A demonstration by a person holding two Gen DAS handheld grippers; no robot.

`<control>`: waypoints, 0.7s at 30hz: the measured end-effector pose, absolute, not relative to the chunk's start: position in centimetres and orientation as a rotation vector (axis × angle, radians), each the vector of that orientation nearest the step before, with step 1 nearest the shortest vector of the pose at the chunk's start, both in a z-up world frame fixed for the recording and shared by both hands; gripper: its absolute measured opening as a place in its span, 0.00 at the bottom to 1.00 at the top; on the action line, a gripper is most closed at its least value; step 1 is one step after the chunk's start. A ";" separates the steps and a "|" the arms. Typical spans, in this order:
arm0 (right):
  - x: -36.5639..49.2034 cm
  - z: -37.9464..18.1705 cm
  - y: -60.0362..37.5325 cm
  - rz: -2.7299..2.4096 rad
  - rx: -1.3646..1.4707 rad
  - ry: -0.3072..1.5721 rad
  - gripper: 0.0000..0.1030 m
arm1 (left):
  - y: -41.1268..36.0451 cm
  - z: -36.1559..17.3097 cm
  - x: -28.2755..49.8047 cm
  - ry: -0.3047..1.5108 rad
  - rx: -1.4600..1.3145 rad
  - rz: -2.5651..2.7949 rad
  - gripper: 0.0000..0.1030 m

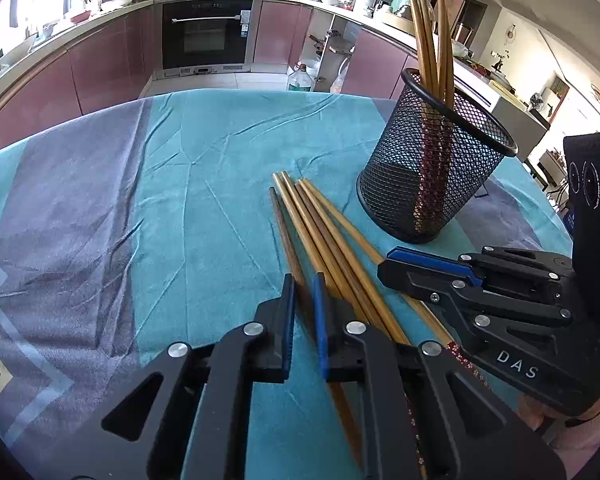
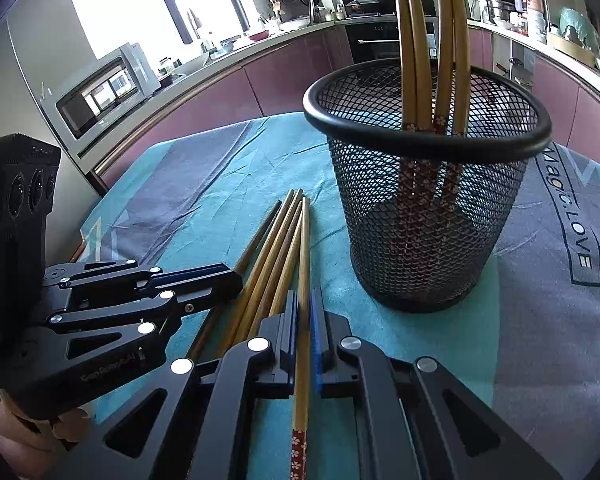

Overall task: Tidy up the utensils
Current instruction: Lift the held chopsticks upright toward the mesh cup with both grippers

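Left wrist view. My left gripper point(image 1: 304, 296) is pointing down at the table point(image 1: 204, 152), which is carrying a teal and grey cloth. Its jaws are sitting close together over the darkest chopstick point(image 1: 286, 240) — the blue pads are flanking it, and I am reading this as a clamp on that one stick, though a narrow gap is showing on either side. The loose chopsticks point(image 1: 324, 232) are lying in a fanned bundle on the cloth, tips pointing toward the far edge of the table. The mesh holder point(image 1: 432, 176) is standing upright toward the far right corner, just beside the bundle, with several chopsticks already standing in it. My right gripper point(image 1: 392, 268) is coming in from the right edge, lying across the outermost stick of the bundle.

Right wrist view. My right gripper point(image 2: 305, 320) is clamping the light chopstick point(image 2: 303, 300) between its blue pads; the stick is running straight through the jaws, its red flowered end toward the near edge. The remaining loose chopsticks point(image 2: 268, 264) are lying just left of it. The mesh holder point(image 2: 424, 216) is standing upright near the tips, to the right. My left gripper point(image 2: 220, 280) is reaching in from the left, its jaws together over the dark stick.
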State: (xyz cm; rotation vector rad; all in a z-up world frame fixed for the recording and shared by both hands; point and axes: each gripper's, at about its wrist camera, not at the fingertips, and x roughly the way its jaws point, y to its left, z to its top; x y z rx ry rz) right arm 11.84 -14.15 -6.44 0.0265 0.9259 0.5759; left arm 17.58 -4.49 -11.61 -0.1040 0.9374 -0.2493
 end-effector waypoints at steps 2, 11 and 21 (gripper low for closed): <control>11.6 -6.3 -14.3 0.589 0.040 0.925 0.05 | -4.3 -11.4 17.3 0.931 -0.110 -0.251 0.09; 10.1 -4.5 -15.0 0.656 0.077 0.877 0.05 | -3.7 -9.3 15.7 0.879 -0.124 -0.273 0.09; 8.6 -1.5 -15.8 0.698 0.099 0.792 0.05 | -3.0 -5.7 13.8 0.798 -0.162 -0.353 0.08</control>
